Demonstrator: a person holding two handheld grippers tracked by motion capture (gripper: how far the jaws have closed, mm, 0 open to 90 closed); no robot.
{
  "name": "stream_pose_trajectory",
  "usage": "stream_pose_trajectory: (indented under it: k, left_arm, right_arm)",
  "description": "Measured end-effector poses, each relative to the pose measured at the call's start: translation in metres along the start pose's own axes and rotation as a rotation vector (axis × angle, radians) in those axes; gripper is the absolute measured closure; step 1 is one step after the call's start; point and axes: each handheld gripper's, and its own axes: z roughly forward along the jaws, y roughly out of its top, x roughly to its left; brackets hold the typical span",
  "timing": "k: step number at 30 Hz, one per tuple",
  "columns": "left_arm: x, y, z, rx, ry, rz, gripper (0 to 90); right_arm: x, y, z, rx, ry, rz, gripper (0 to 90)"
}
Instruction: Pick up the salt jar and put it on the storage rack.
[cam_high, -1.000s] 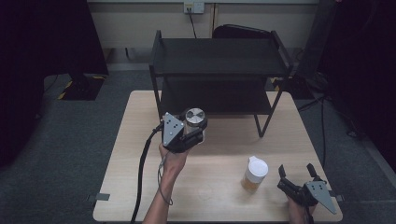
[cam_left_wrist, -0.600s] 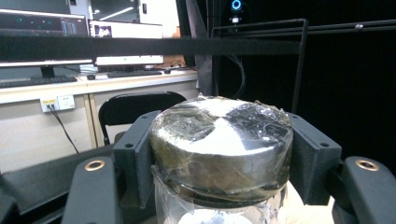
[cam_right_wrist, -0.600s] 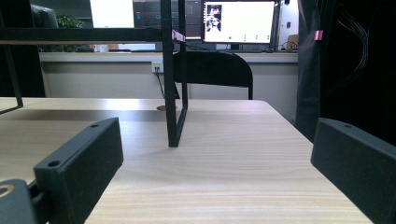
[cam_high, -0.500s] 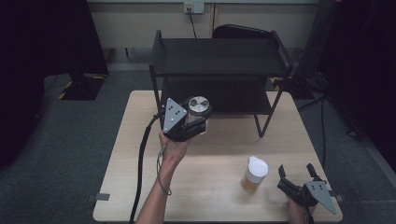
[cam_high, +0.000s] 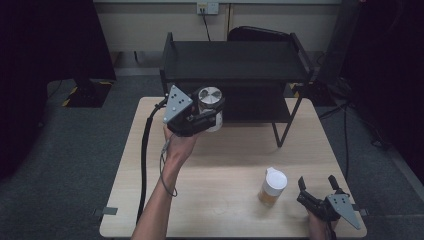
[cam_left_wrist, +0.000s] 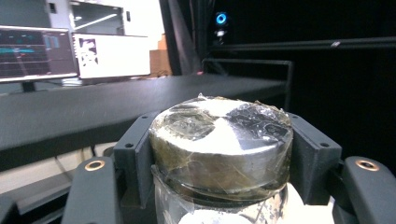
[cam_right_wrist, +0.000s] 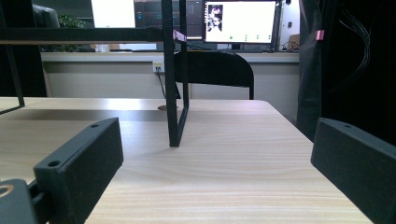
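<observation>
A: Panel one, high view. The left gripper (cam_high: 204, 116) holds a jar (cam_high: 210, 107) with a silvery metal lid, lifted clear of the table (cam_high: 150, 200) and level with the front edge of the black shelf rack (cam_high: 235, 62). Where exactly does the grip sit?

B: On the lid band. In the left gripper view the jaws stand closed against either side of the lid (cam_left_wrist: 222, 140), with the clear body of the jar hanging below them (a crinkled transparent film covers the top and runs down over the lid's edge).

A: Handling properties?

B: Judged from its look: a stiff, clear body, probably glass and so breakable if dropped, with a rigid metal cap. The film is likely slippery under the pads, so a hold on the lid alone could slide. A grip lower, at the shoulder or across the body, would be the surer place. It seems moderately heavy for its size; its contents cannot be made out.

A: And the right gripper (cam_high: 320, 192)?

B: Resting low at the table's near right corner, jaws spread wide with nothing between them; the right gripper view shows bare tabletop in the gap. A white-lidded cup (cam_high: 272, 187) of amber contents stands just beside it, untouched.
</observation>
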Motion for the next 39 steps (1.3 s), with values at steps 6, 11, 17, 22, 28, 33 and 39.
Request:
stream_pose_trajectory:
  k: [6, 11, 17, 22, 28, 33, 39]
  left_arm:
    - [0.008, 0.015, 0.002, -0.046, -0.015, -0.01, 35.1]
    - [0.011, 0.027, 0.008, -0.078, -0.03, -0.001, 35.1]
    - [0.011, 0.039, 0.02, -0.078, -0.027, 0.031, 35.1]
    - [0.018, 0.05, 0.035, -0.066, -0.01, 0.029, 35.1]
    - [0.025, 0.062, 0.05, -0.038, 0.031, 0.047, 35.1]
    - [0.034, 0.065, 0.061, -0.023, 0.056, 0.034, 35.1]
    - [0.04, 0.07, 0.073, -0.005, 0.09, 0.026, 35.1]
  right_arm:
    - [0.0, 0.0, 0.0, 0.0, 0.002, 0.002, 0.8]
    - [-0.001, 0.0, 0.001, 0.0, 0.007, 0.002, 0.8]
    - [-0.001, 0.0, 0.001, 0.0, 0.009, 0.002, 0.8]
    - [-0.003, 0.0, 0.001, -0.001, 0.017, 0.002, 0.8]
    - [-0.006, 0.0, 0.001, -0.001, 0.033, 0.003, 0.8]
    - [-0.005, 0.0, 0.001, 0.002, 0.026, 0.008, 0.8]
    - [-0.005, 0.0, 0.001, 0.001, 0.025, 0.014, 0.8]
